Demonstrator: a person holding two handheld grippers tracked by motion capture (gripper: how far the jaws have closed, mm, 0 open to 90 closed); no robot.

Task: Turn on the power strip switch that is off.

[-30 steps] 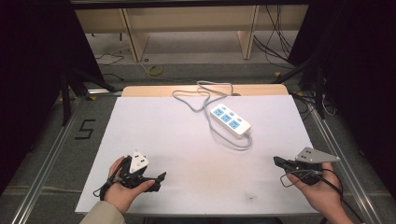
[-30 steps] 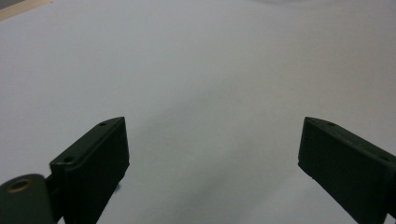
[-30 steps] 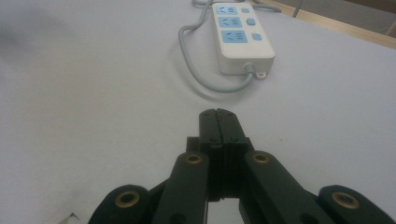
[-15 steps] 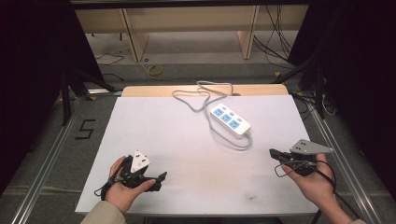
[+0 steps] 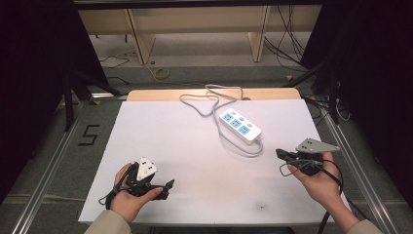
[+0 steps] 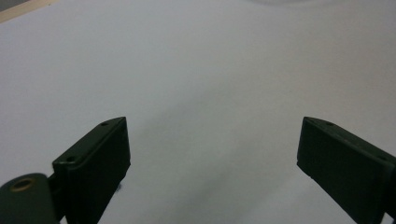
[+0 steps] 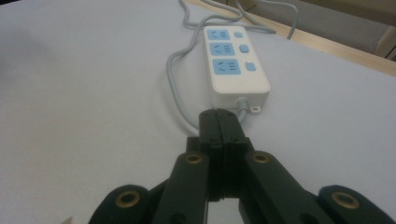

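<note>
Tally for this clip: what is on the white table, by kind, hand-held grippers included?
Power strip with 3 blue sockets, white, with its grey cord: 1
Hand-held grippers: 2, the left gripper with jaws apart and the right gripper with jaws together, pointing at the strip
Total: 3 things on the white table

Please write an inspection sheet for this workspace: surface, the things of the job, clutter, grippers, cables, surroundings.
Surface: white table, small dark mark near its front edge.
Job's things: white power strip with three blue sockets, lying flat, untouched.
Clutter: nothing seen.
Grippers: left gripper with its fingers wide apart, empty, low over the table; right gripper shut on nothing, pointing at the strip's cord end.
Cables: grey strip cord looped toward the far edge.
Surroundings: wooden shelf frame, loose wires on the floor, dark curtains at both sides.
</note>
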